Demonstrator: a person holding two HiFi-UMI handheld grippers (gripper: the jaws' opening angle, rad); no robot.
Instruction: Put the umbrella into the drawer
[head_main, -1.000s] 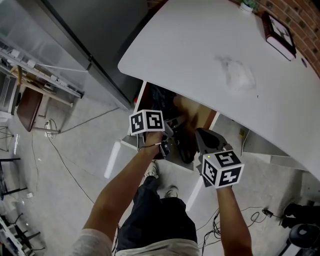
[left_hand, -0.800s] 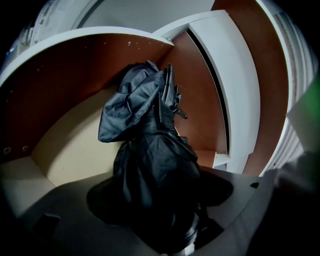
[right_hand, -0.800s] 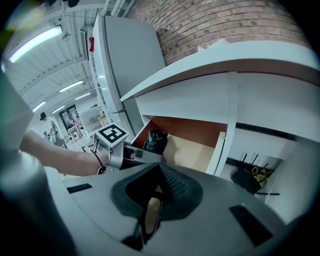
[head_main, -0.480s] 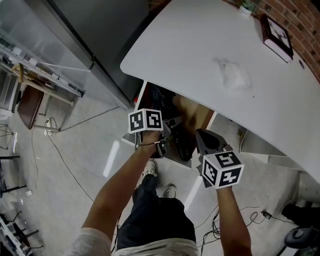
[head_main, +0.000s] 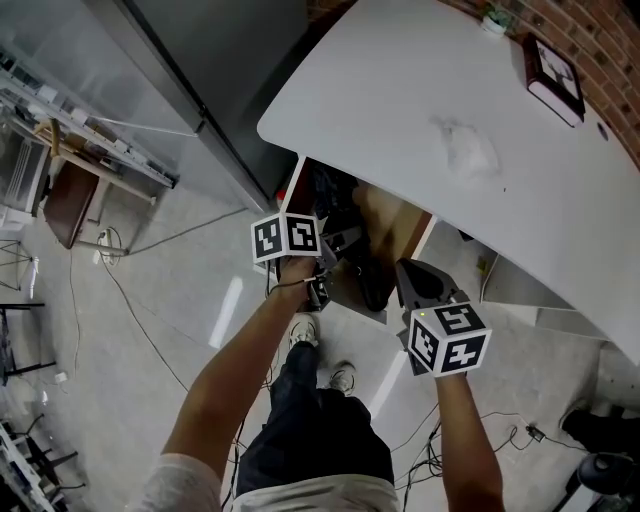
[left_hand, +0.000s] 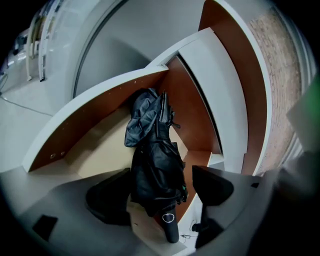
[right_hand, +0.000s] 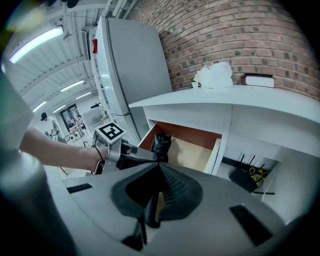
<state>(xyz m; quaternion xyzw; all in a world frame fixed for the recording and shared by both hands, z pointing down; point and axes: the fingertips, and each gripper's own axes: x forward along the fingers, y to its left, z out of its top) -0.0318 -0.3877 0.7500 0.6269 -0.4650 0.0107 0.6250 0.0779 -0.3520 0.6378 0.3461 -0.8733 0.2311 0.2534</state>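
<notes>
left gripper (left_hand: 160, 191), in the person's left hand, has its two dark jaws spread wide; they have just been opening. a folded black umbrella (left_hand: 155, 170) shows between them, and the pads do not press on it. right gripper (right_hand: 159, 170), in the right hand and just beside the left one, has its jaws closed together with nothing between them.

the umbrella lies inside an open drawer (left_hand: 100, 115) under a white table (head_main: 450, 120). its handle end points toward the drawer's white front, and its loose fabric bunches toward the back. the drawer has brown inner walls and a pale bottom. the umbrella sits toward the drawer's right side, with bare bottom to its left.

from the head view, both forearms reach down and forward to the drawer, and the person's shoes show on the grey floor (head_main: 150, 300) below.

farther off, the table top carries a crumpled white wad (head_main: 465, 150) near its middle and a book (head_main: 553, 75) by the far edge. a brick wall (head_main: 600, 30) runs behind the table, and a tall grey fridge (right_hand: 135, 65) stands to the left of it.
</notes>
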